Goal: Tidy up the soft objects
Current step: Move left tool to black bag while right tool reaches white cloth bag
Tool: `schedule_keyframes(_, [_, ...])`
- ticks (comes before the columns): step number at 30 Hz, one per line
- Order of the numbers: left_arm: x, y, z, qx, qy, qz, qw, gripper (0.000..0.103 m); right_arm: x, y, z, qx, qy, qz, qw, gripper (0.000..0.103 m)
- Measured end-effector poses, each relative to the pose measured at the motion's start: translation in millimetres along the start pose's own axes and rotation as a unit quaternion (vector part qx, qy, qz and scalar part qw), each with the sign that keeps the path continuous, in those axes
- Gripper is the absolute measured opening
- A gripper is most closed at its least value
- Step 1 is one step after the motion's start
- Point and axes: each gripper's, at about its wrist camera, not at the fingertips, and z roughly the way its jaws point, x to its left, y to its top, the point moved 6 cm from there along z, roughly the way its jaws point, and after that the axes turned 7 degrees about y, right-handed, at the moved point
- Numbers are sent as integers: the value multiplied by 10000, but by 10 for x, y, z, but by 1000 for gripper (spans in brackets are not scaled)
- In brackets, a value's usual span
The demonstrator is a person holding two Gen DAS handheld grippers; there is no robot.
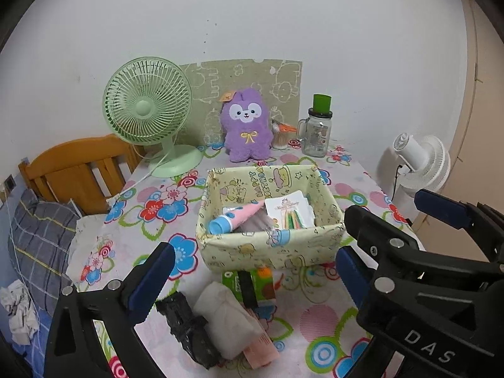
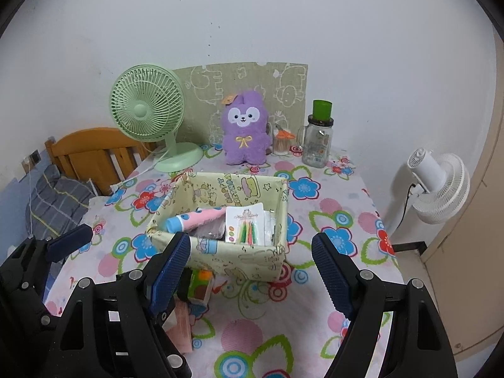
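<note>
Hovering: both hand-held grippers (image 2: 252,271) wide, w/o load.

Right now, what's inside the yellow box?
Inside the yellow box lie a pink tube with a blue cap and a white card of coloured candles. They cover something dark underneath; I can't tell what.

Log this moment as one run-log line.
left claw: open, empty | right claw: open, empty | rolled white cloth: on table, before fabric box

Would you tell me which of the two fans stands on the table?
The green fan, at the back left beside the purple plush toy; the white fan stands off the table.
</note>
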Motion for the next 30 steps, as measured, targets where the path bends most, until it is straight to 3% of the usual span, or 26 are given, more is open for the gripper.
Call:
schedule_keyframes(7, [4,-118,-116,-31,3,41,10000,103,27,-106,-139,-72,-98,-21,9999,82])
schedule_keyframes(10, [19,-162,-158,-70,-16,39,10000,103,53,-160,-188,-125,-42,-22,9999,90])
schedule_keyframes(14, [62,-257,-203,-127,17,-52,9999,103,95,-226,-234,-207,-73,-60,9997,91])
schedule_keyframes(19, [108,-379,-185,-112,-11,-110,9999,103,152,-335,-215,-186,57,-104,9998,92])
schedule_keyframes(23, [154,-479,-134,-135,200,-62,9997,103,202,-437,-136,-133,170,-132,9997,92])
schedule_keyframes(30, [226,-670,8,29,142,-73,9999,103,292,-598,12,-30,285,-269,9992,92])
